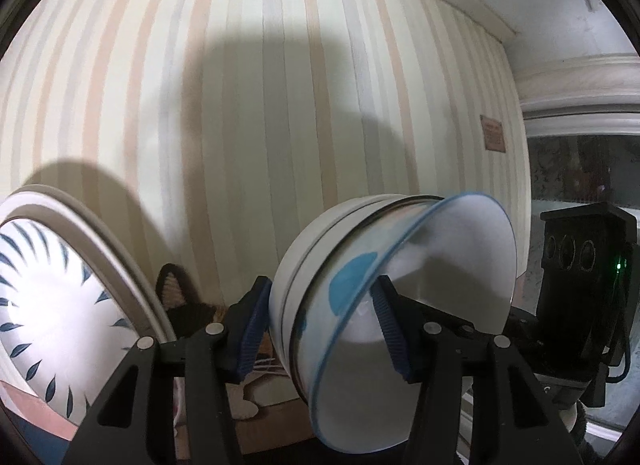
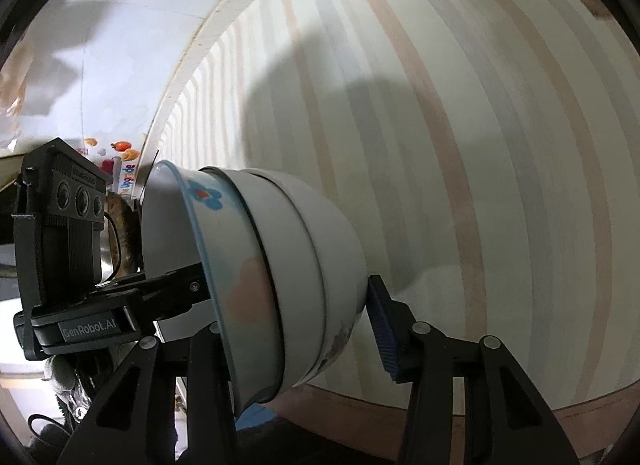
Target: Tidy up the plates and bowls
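- Left wrist view: a leaf-patterned plate [image 1: 60, 305] stands at far left; the left gripper [image 1: 316, 325] is clamped across the nested bowls [image 1: 360, 277], apparently to carry all together.
- Right wrist view: the right gripper [image 2: 288, 325] pinches the same stack's opposite rim, steadying the tilted bowls.

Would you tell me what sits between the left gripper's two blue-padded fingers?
The wall of a stack of nested white bowls, the inner one blue-rimmed: the left gripper has one pad outside and one inside, as the left wrist view shows.
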### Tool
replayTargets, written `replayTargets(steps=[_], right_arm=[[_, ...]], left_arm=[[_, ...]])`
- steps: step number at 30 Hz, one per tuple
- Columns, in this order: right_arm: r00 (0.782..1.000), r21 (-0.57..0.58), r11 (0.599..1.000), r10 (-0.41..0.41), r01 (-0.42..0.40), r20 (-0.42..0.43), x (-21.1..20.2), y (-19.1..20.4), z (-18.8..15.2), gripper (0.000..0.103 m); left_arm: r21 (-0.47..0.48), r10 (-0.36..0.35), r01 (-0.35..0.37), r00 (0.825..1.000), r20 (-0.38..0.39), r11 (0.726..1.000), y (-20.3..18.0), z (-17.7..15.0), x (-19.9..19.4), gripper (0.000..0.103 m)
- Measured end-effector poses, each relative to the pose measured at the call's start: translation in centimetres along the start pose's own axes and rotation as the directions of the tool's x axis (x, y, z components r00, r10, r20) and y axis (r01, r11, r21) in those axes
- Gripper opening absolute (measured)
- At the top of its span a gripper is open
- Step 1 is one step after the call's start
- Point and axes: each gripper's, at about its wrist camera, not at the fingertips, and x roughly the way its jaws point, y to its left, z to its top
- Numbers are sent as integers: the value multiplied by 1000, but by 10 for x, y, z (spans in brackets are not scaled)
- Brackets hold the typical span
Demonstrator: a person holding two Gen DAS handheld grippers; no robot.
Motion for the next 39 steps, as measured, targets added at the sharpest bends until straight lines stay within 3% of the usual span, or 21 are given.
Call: replayTargets(steps=[9, 21, 30, 39], right_arm=[[1000, -55, 998, 10, -9, 13, 0, 55, 10, 50], [999, -150, 988, 23, -28, -31, 34, 138, -10, 50], [995, -202, 979, 19, -38, -96, 86, 180, -30, 50], [989, -217, 976, -19, -13, -144, 129, 187, -37, 49]], left_arm=[[-3, -9, 9, 999, 48, 1000, 17, -4, -44, 50], [-65, 16, -9, 995, 100, 998, 90, -28, -92, 50], [-142, 33, -17, 994, 107, 990, 146, -44, -99, 50], [-195, 14, 3, 996, 85, 981, 182, -49, -84, 50]])
